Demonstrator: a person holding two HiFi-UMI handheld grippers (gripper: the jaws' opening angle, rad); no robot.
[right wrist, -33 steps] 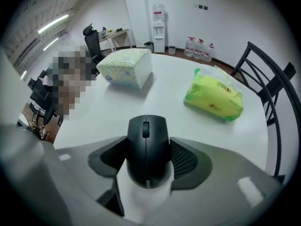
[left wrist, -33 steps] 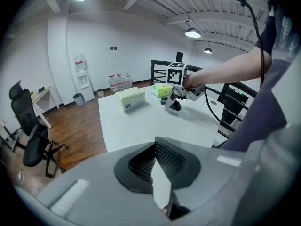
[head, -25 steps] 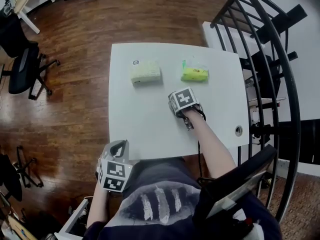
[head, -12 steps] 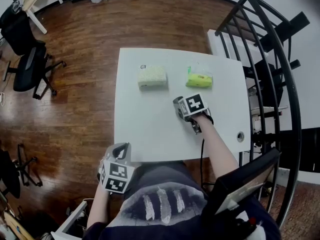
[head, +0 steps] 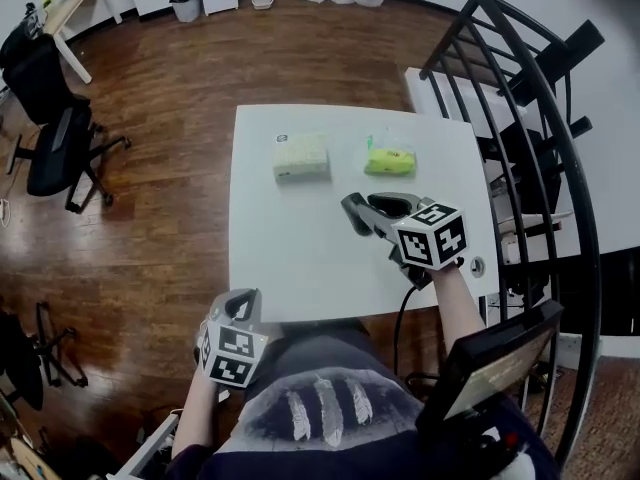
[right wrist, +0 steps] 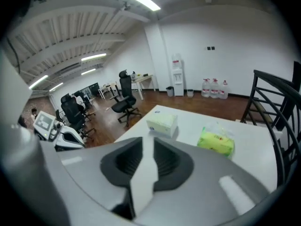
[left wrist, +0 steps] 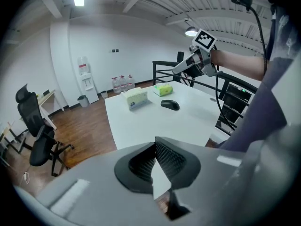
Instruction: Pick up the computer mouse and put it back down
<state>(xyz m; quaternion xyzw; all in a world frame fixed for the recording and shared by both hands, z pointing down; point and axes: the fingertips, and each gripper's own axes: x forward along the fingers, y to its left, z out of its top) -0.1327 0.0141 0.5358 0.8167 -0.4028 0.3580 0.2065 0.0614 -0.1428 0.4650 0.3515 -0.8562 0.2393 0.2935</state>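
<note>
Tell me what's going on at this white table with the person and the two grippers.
A person holds a gripper in each hand at a white table. The black computer mouse lies on the table, and neither gripper is on it. The right gripper is up in the air above the table, its jaws closing with nothing between them. The left gripper hangs off the table's near edge, jaws together and empty. A pale tissue box and a green tissue pack sit at the far end.

white tissue box (head: 302, 156) and green pack (head: 390, 158) sit apart on table (head: 290, 253)
</note>
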